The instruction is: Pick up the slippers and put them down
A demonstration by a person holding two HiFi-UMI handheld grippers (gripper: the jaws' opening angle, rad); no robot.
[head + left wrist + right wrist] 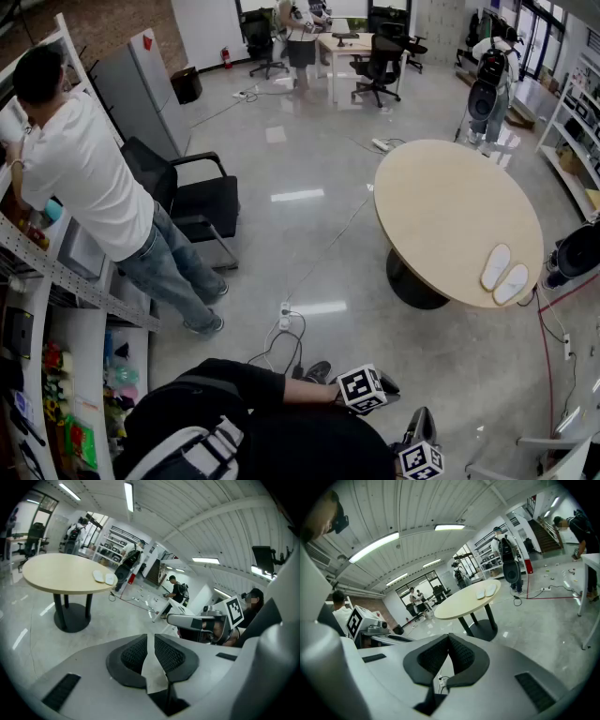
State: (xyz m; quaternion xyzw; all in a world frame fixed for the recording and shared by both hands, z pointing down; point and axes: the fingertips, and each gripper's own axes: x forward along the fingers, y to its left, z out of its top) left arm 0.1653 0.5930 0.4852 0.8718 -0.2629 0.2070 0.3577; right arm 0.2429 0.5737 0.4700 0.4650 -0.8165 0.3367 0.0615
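Note:
Two white slippers [503,274] lie side by side near the edge of a round beige table [450,206]. Both gripper views show the slippers [104,577] [486,591] far ahead on the table [56,571] [459,604]. My left gripper [382,382] and right gripper [422,417] hover low in the head view, over the floor and well short of the table. The left gripper [151,637] has a narrow gap between its pads, with nothing in it. The right gripper [449,637] has its pads touching and holds nothing.
A person in a white shirt [84,178] stands at shelves on the left, beside a black chair [192,202] and a grey cabinet [141,84]. A power strip with cables [284,314] lies on the glossy floor. A black machine [574,253] stands beyond the table's right edge.

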